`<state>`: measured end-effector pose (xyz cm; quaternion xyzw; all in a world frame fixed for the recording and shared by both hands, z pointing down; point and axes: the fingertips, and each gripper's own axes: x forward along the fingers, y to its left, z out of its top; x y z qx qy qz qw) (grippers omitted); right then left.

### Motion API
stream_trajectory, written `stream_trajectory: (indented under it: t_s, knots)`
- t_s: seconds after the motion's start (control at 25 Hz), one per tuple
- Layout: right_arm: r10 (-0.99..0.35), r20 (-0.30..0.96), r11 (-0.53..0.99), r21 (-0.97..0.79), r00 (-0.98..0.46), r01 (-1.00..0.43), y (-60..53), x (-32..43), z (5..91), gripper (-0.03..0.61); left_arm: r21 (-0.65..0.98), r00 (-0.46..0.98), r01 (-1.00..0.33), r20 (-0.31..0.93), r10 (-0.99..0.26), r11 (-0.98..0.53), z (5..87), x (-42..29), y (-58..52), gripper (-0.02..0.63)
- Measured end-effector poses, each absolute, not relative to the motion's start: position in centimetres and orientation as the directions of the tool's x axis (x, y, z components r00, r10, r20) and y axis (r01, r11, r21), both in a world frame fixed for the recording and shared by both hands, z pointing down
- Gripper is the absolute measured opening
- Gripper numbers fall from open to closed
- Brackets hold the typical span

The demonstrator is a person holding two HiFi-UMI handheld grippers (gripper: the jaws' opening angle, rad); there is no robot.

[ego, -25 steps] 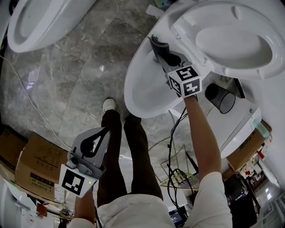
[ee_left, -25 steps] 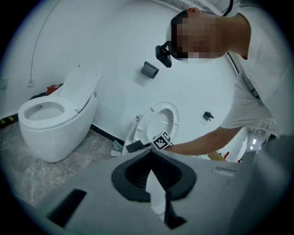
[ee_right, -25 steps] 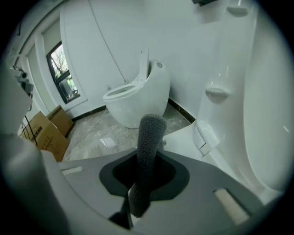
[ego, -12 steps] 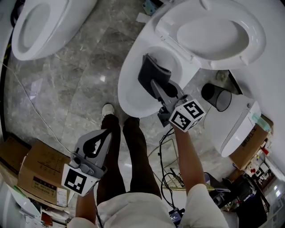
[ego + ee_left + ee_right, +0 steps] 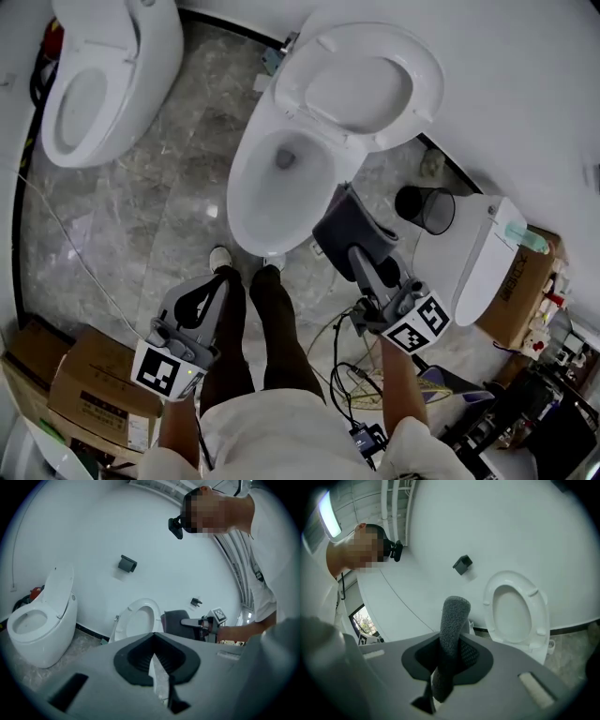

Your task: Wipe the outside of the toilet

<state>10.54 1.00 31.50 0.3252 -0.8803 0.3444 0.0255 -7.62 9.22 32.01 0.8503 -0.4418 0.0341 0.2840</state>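
TOILET WIPE-DOWN: The toilet (image 5: 248,206) stands at 12 o'clock in the head view, lid and seat tipped up towards the wall. Its glossy white bowl is a smooth egg shape above the grey, veined stone floor (image 5: 169,216). At the bowl's 4 o'clock, clear of the porcelain, a dark grey cloth (image 5: 349,225) hangs folded from the right claw (image 5: 361,258), whose jaws are clamped on it. The right gripper view shows the cloth's nubby, towel-like pile standing up in a thick roll. The left claw (image 5: 217,281) sits at 7 o'clock beside the person's legs (image 5: 272,319), jaws together on nothing. The wipe should go best with the cloth's broad face laid flat on the bowl's outer flank. Long strokes would follow the curve downward, with the grip kept firm so the soft fabric does not slip. A second toilet (image 5: 103,75) stands at 10 o'clock and a black bin (image 5: 422,208) at 3 o'clock.
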Motion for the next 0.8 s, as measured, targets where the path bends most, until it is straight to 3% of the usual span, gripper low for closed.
stream_trajectory:
  t_s: [0.48, 0.8]
  knots:
    - [-0.714, 0.098, 0.595, -0.435, -0.693, -0.675, 7.1, 19.3, 7.9, 0.055, 0.335, 0.685, -0.724, 0.251, -0.684, -0.602, 15.8, -1.4, 9.9, -0.002]
    - [-0.769, -0.06, 0.626, -0.272, -0.636, -0.731, 9.7, 22.4, -2.0, 0.055, 0.193, 0.706, -0.708, 0.186, -0.683, -0.68, 6.3, 0.7, 9.5, -0.002]
